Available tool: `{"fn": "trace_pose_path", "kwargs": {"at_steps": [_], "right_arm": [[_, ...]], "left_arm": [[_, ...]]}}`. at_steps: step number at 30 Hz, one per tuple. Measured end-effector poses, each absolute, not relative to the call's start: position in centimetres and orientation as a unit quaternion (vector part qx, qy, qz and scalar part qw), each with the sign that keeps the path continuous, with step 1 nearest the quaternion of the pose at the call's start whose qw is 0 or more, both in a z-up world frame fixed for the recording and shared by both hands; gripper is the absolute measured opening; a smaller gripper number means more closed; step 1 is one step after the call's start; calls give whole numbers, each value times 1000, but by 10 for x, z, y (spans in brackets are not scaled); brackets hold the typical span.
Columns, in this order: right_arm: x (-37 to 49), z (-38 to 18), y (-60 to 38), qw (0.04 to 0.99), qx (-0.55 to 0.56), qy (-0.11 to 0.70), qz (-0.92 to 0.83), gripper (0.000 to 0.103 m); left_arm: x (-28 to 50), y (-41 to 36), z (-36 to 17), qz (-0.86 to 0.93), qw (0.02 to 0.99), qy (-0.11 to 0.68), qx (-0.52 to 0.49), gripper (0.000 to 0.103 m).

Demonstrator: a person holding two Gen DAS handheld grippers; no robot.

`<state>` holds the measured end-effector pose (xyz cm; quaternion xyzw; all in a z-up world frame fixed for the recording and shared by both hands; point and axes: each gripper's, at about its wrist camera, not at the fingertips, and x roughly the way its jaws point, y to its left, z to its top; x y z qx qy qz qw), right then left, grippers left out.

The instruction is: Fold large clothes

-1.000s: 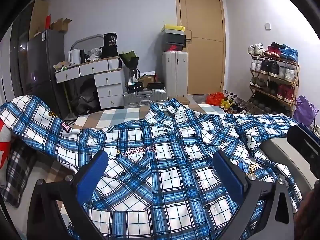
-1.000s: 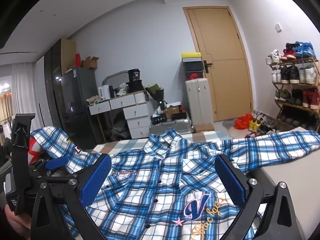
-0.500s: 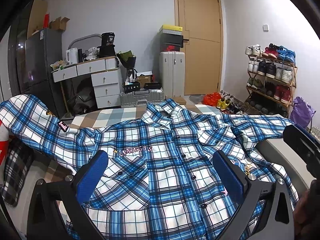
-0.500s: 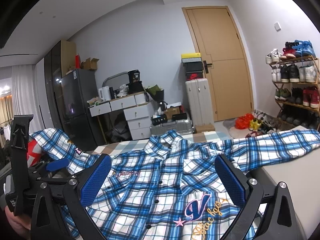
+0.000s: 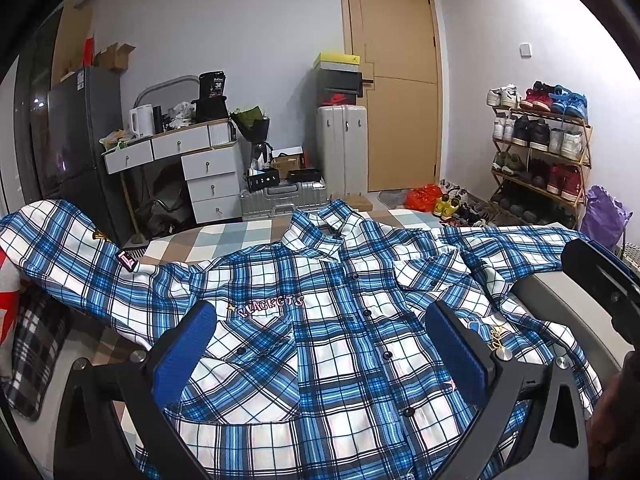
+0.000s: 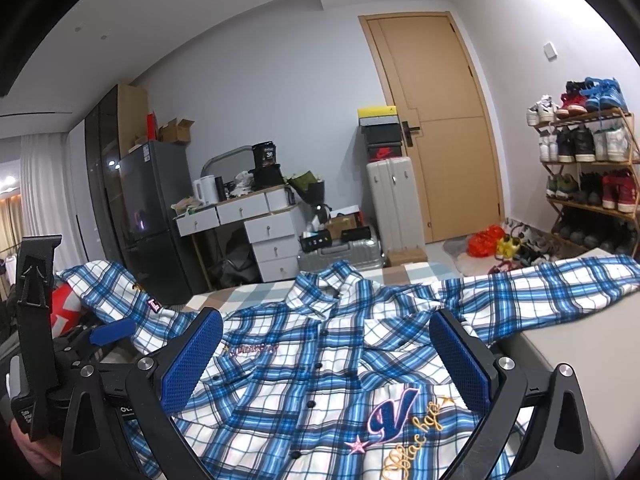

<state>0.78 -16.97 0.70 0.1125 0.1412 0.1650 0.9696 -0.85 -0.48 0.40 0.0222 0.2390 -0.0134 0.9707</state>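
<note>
Blue-padded left hand-held gripper [image 5: 328,356] and right hand-held gripper [image 6: 326,364] both wide, empty, hovering over plaid shirt [image 5: 320,320] spread flat, front up, on bed [image 5: 240,236]; best pinch sleeve cuffs, fold inward evenly.

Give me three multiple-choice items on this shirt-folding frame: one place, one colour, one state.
1. Where does the plaid shirt lie?
A. hung on the door
B. spread flat, front up, on the bed
C. on the shoe rack

2. What colour is the shirt's plaid?
A. blue and white
B. red and black
C. green and yellow

3. How do both grippers stand?
A. both shut on cloth
B. one open, one shut
C. both open, holding nothing

Answers:
1 B: collar, buttons and both sleeves lie spread on the bed.
2 A: blue checks on white.
3 C: the left gripper and right gripper show fingers wide apart, nothing between them.
</note>
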Motion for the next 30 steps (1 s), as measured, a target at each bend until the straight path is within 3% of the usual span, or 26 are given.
{"fn": "trace_pose_path", "kwargs": {"at_steps": [30], "right_arm": [[6, 8, -173, 969, 114, 145, 162, 103]], "left_arm": [[-9, -4, 3, -15, 971, 238, 22, 102]]}}
